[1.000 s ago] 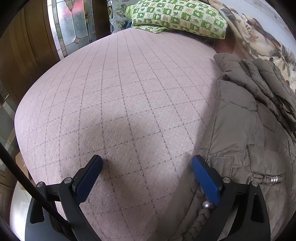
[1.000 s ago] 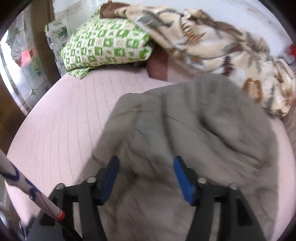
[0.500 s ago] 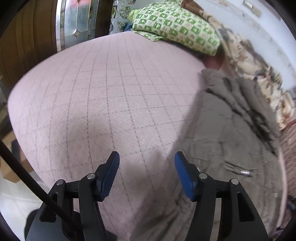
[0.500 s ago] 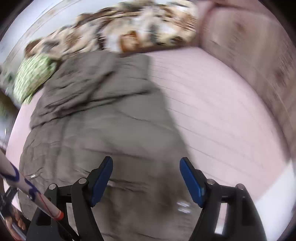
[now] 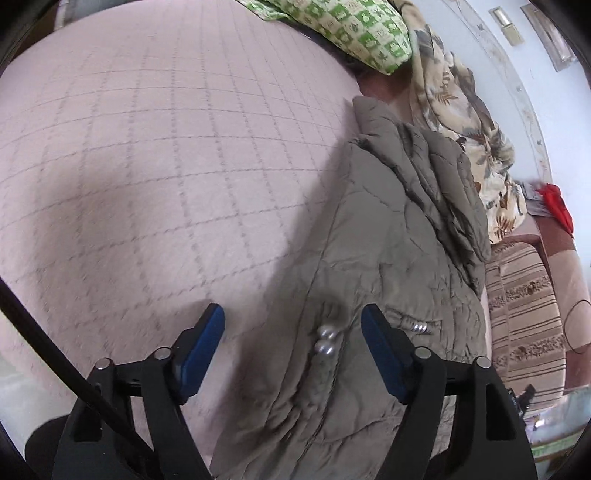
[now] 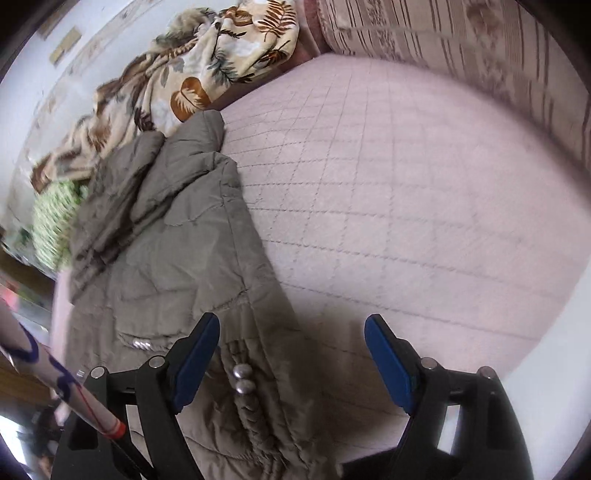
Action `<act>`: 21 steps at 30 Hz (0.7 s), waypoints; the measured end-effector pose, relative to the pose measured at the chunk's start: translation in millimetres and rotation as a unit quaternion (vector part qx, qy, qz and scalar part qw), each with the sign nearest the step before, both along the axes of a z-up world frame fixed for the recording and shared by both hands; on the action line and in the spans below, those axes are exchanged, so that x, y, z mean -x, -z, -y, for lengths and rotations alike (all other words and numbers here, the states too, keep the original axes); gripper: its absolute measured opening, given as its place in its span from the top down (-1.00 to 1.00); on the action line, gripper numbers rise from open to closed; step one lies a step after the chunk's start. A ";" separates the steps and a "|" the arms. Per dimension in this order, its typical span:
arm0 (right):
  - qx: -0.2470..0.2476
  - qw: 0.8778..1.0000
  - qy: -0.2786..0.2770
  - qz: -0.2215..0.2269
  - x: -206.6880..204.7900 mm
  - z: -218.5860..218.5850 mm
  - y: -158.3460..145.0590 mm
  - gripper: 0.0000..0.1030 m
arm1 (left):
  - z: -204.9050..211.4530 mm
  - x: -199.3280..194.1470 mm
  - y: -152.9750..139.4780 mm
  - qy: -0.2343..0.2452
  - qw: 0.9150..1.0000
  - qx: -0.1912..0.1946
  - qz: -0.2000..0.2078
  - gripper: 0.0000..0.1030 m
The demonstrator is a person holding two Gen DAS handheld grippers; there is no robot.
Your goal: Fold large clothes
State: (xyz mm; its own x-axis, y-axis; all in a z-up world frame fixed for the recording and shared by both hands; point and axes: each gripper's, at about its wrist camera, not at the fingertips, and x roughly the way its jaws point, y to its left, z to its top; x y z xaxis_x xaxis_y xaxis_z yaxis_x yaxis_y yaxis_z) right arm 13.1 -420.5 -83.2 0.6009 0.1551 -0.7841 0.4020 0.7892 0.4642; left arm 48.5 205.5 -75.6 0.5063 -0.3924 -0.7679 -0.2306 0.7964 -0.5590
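An olive quilted coat point(image 5: 373, 258) is laid lengthwise on the pink quilted bed point(image 5: 155, 155), its hood end bunched at the far side against a leaf-print blanket point(image 5: 469, 122) and a green checked pillow point(image 5: 354, 33). The left gripper point(image 5: 291, 343) is held low over the coat's near hem, jaws released and spread wide with nothing between the blue pads but loose fabric and a braided cord tipped with two metal beads point(image 5: 323, 339). The right gripper point(image 6: 291, 350) is likewise held with jaws apart and empty — its left pad over the coat's right edge, its right pad over bare bed. A second braided cord with beads point(image 6: 242, 378) lies between these pads. The two grippers appear to be set at the near corners of the hem, presumably so that both can be pinched at once and the bottom carried toward the hood in one even fold. Whether either pad touches the cloth cannot be told. The pocket point(image 5: 417, 325), the only container of any sort, lies flat, with metal trim at its opening — nothing is seen in it.
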 end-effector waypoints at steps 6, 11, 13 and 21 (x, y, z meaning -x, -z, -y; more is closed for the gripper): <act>-0.058 0.998 0.023 0.010 -11.3 7.1 13.6 -0.65 | 1.7 -17.9 5.6 0.043 0.997 0.055 -0.019 -0.48; -0.098 0.995 0.001 0.022 -16.2 7.8 18.4 -0.77 | 14.6 -7.3 15.6 0.082 0.988 0.129 -0.024 -0.48; -0.126 0.992 -0.026 0.022 -17.4 3.1 21.3 -0.77 | 17.2 0.4 16.7 0.085 0.986 0.141 -0.020 -0.48; -0.206 0.973 -0.102 0.013 -2.8 -20.6 30.5 -0.76 | 33.0 32.5 25.0 0.104 0.975 0.196 -0.024 -0.48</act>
